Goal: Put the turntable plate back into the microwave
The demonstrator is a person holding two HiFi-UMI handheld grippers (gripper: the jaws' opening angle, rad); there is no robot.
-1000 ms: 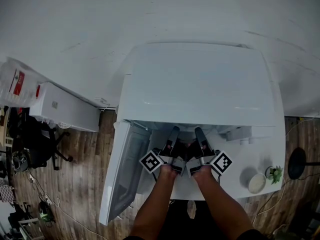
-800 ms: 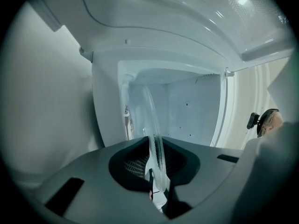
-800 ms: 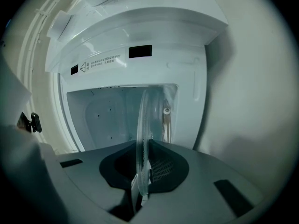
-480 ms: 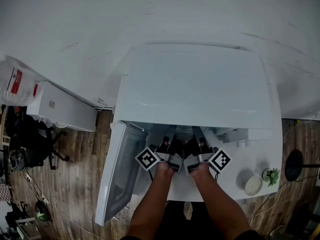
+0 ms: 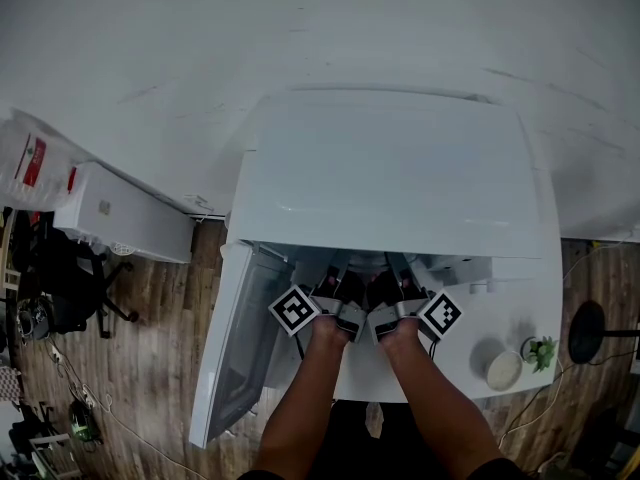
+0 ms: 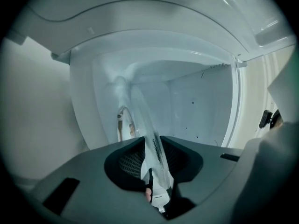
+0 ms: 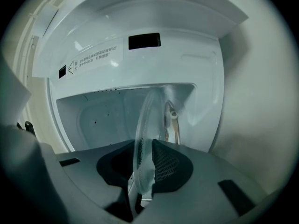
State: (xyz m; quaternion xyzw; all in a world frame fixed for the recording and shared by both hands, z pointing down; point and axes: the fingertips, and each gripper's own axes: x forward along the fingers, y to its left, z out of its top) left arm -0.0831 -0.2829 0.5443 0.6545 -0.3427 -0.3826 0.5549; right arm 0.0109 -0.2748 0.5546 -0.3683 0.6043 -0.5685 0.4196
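The white microwave (image 5: 390,168) stands with its door (image 5: 240,348) swung open to the left. Both grippers reach into its cavity (image 6: 196,106), side by side. The clear glass turntable plate (image 6: 140,115) stands on edge between the jaws of each gripper. My left gripper (image 6: 152,164) (image 5: 335,286) has its jaws opening, and a gap shows beside the plate's rim. My right gripper (image 7: 142,169) (image 5: 400,286) is shut on the plate (image 7: 149,120) at its other side. The head view hides the plate and the fingertips under the microwave's top.
The microwave sits on a white table (image 5: 470,313) with a small white bowl (image 5: 504,370) and a little plant (image 5: 543,349) at the right. A white box (image 5: 120,213) and a black chair (image 5: 70,288) stand on the wooden floor to the left.
Less of both grippers' jaws shows under the microwave's top edge than a second ago. The hands have otherwise kept their places at the opening.
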